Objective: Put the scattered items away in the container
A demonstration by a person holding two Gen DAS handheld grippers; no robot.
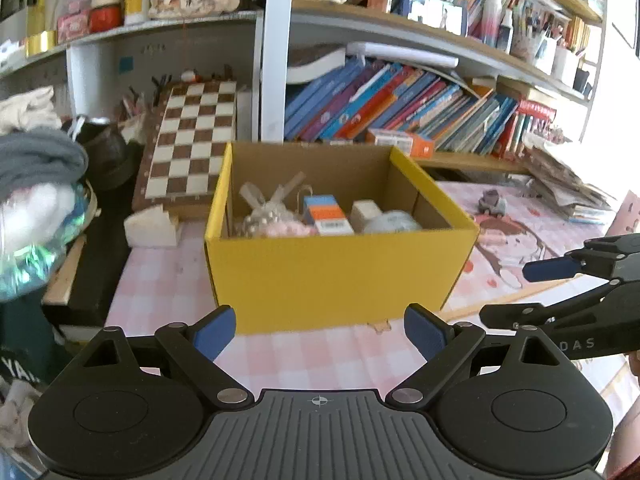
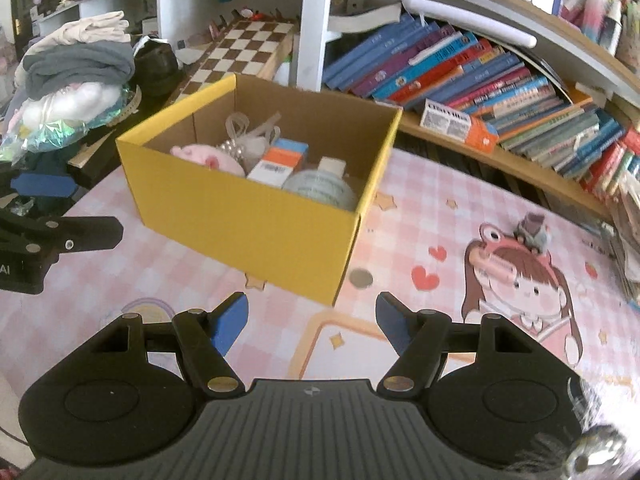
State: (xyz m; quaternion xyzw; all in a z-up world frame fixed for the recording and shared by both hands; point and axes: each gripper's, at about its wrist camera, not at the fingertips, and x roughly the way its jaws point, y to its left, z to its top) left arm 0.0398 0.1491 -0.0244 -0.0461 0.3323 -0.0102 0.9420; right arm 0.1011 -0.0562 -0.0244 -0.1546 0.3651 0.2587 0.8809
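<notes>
A yellow cardboard box [image 1: 340, 276] [image 2: 248, 224] stands on the pink checked table mat [image 2: 420, 216]. Inside lie a blue-orange-white carton [image 1: 327, 216] [image 2: 280, 160], a pale round bottle [image 2: 320, 188], a pink soft item [image 2: 208, 156] and a beaded pouch [image 1: 264, 212]. A small grey toy [image 2: 534, 232] [image 1: 492, 202] sits on the mat to the right of the box. A round coin [image 2: 361, 279] lies by the box's near right corner. My left gripper [image 1: 320, 334] is open and empty in front of the box. My right gripper [image 2: 312, 322] is open and empty near that corner.
A chessboard [image 1: 192, 144] leans behind the box at the left. Bookshelves full of books [image 2: 480, 76] run along the back. Folded clothes and bags [image 2: 76, 80] pile at the left. A stack of papers [image 1: 568, 184] lies at the far right.
</notes>
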